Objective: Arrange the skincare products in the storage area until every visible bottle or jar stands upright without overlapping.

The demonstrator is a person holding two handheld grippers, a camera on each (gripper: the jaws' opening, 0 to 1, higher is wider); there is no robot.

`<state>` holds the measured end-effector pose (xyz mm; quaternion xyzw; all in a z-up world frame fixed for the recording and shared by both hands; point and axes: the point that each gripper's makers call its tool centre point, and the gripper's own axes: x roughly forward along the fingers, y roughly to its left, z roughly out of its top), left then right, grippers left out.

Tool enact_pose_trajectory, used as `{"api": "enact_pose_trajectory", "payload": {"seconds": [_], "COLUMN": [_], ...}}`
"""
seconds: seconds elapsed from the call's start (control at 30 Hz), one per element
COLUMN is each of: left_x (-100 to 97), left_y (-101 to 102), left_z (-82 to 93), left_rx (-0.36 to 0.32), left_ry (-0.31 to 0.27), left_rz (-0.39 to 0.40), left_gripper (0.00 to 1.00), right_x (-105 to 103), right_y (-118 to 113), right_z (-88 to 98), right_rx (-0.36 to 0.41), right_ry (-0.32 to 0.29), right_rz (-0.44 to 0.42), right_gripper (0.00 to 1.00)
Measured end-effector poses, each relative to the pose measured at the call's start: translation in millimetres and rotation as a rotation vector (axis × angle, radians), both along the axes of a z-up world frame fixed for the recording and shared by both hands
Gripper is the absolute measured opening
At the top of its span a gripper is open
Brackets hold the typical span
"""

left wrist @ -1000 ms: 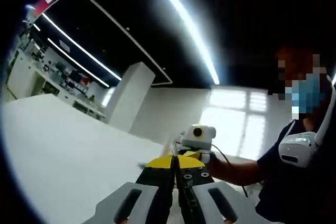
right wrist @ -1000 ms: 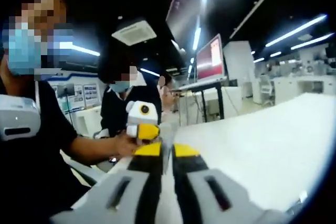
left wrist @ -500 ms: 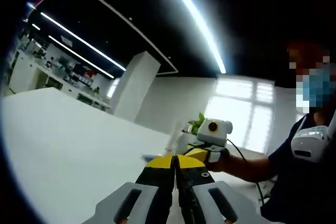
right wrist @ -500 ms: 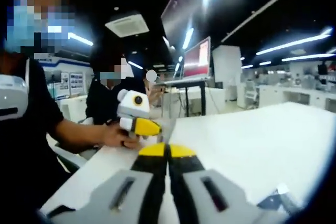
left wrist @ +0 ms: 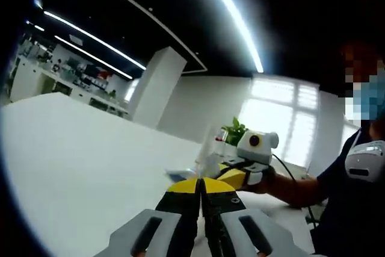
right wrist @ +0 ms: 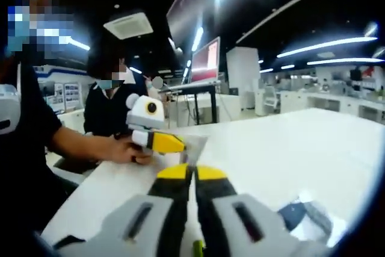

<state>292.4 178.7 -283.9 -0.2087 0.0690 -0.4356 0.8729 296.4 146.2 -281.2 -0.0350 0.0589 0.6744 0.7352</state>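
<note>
My left gripper (left wrist: 200, 185) has its yellow-tipped jaws pressed together with nothing between them, held over the white table (left wrist: 78, 161). Just beyond its tips lies a small bluish flat item (left wrist: 179, 176), and behind that stands a pale clear container (left wrist: 209, 151), too blurred to name. My right gripper (right wrist: 191, 173) is likewise shut and holds nothing. A blue and white product (right wrist: 304, 216) lies on the table (right wrist: 271, 148) at its lower right. Each gripper shows in the other's view: right gripper (left wrist: 234, 177), left gripper (right wrist: 171, 144), both in the person's hands.
A green plant (left wrist: 233, 130) stands at the table's far edge. Behind the table a second person (right wrist: 108, 109) sits, with a monitor on a stand (right wrist: 204, 64) beside them. The person's forearm (right wrist: 84, 145) reaches in from the left.
Both cameras have tipped down toward the table. The blue and white product has come into the right gripper view at the lower right. Both pairs of jaws stay shut.
</note>
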Motion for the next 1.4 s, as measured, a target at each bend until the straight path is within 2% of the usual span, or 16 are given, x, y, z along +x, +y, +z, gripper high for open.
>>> {"api": "enact_pose_trajectory", "payload": {"seconds": [0.1,0.23,0.43,0.77,0.9,1.17,1.4], "left_x": [4.2,10.7,25.7,50.2,61.6,76.9,80.4], "left_y": [-2,-5,-14,-22,-27,-34,-33], "left_z": [-1.7,-2.9,-7.2,-6.9,-10.3,-18.5,-26.2], "left_rx": [0.012,0.021,0.065,0.071,0.096,0.163,0.216], "left_ry": [0.002,0.002,-0.005,-0.013,-0.006,0.002,0.001], "left_rz": [-0.001,-0.003,0.002,0.029,0.034,0.055,0.077], "left_gripper": [0.0,0.0,0.0,0.0,0.0,0.0,0.0], "right_x": [3,11,27,57,66,80,81], "right_y": [-3,-6,-14,-22,-27,-31,-25], "right_z": [-0.2,-1.6,-6.1,-9.1,-13.0,-25.7,-38.1], "right_rx": [0.0,-0.007,-0.023,-0.001,-0.002,-0.03,-0.063], "right_ry": [0.009,-0.008,-0.01,0.071,0.119,0.173,0.2], "right_rz": [-0.006,-0.035,-0.105,-0.241,-0.303,-0.391,-0.437], "right_gripper": [0.06,0.0,0.0,0.0,0.0,0.0,0.0]}}
